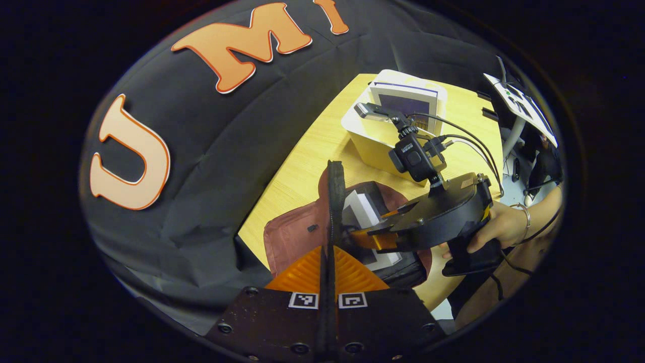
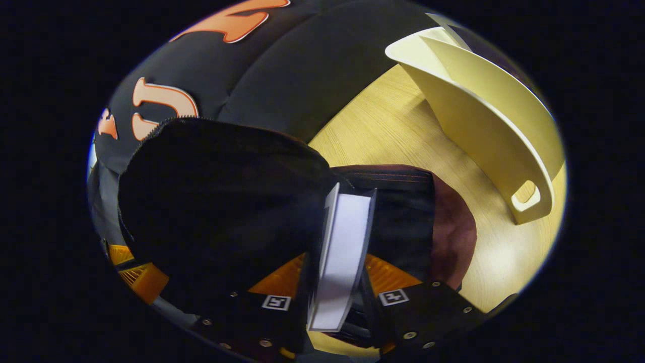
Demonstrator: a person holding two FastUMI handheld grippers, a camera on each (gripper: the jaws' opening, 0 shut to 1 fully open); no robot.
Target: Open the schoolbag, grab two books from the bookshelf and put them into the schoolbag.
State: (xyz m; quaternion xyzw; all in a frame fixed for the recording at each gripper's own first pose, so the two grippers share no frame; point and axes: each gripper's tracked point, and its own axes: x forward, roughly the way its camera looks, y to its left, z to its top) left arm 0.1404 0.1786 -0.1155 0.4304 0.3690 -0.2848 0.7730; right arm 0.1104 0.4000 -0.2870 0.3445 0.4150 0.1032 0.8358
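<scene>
Now the left gripper [image 1: 327, 252] pinches the flap [image 1: 333, 201] of the schoolbag [image 1: 292, 237] upright, while the right gripper [image 2: 338, 297] clamps a book [image 2: 342, 252] over the bag's mouth at 12 o'clock. Keeping the flap high should let the book slide down straight.

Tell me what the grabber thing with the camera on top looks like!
The right gripper has a round, flat black body with a small black camera on a stalk and thin black cables looping back. The hand holding it wears a thin bracelet.
</scene>
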